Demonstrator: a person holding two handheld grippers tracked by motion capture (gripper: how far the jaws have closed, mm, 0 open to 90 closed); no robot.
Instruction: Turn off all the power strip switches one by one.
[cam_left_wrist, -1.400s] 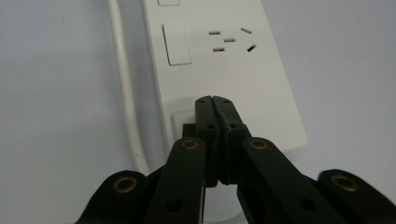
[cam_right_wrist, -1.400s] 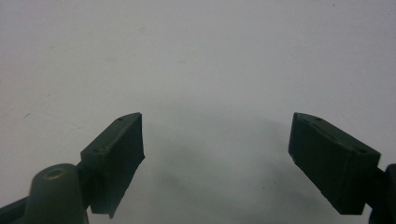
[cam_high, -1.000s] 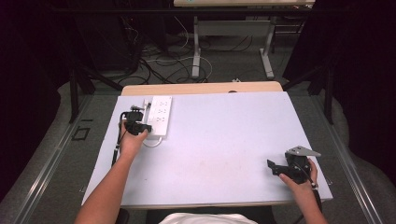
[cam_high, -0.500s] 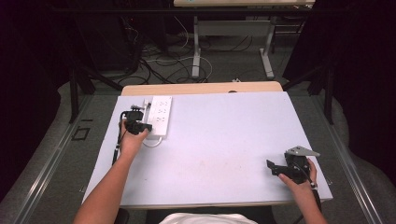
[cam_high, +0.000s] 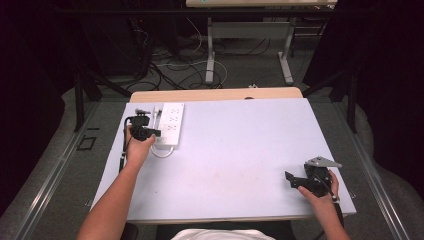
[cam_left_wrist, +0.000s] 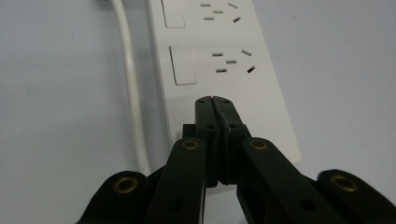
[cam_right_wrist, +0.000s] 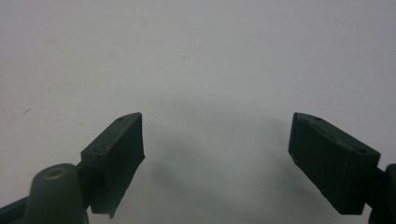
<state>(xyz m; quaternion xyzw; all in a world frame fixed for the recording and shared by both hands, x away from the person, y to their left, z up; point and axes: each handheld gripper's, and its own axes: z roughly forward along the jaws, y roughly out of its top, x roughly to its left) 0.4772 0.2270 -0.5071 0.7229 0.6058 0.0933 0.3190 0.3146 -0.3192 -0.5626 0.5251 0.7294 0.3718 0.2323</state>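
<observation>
I'm looking into a lab or recording studio, not a home. Black curtains (cam_high: 30, 75) close off the sides and back, and the floor (cam_high: 240, 70) is grey carpet strewn with loose cables (cam_high: 165, 65). My tabletop (cam_high: 235, 150) is a bare pale sheet, nearly empty apart from a white power strip (cam_high: 170, 124). Behind it stands a second desk (cam_high: 250, 30) on metal legs. Metal rails (cam_high: 50, 180) run along the floor on both sides, and dark frame struts (cam_high: 87, 85) brace the rig.
</observation>
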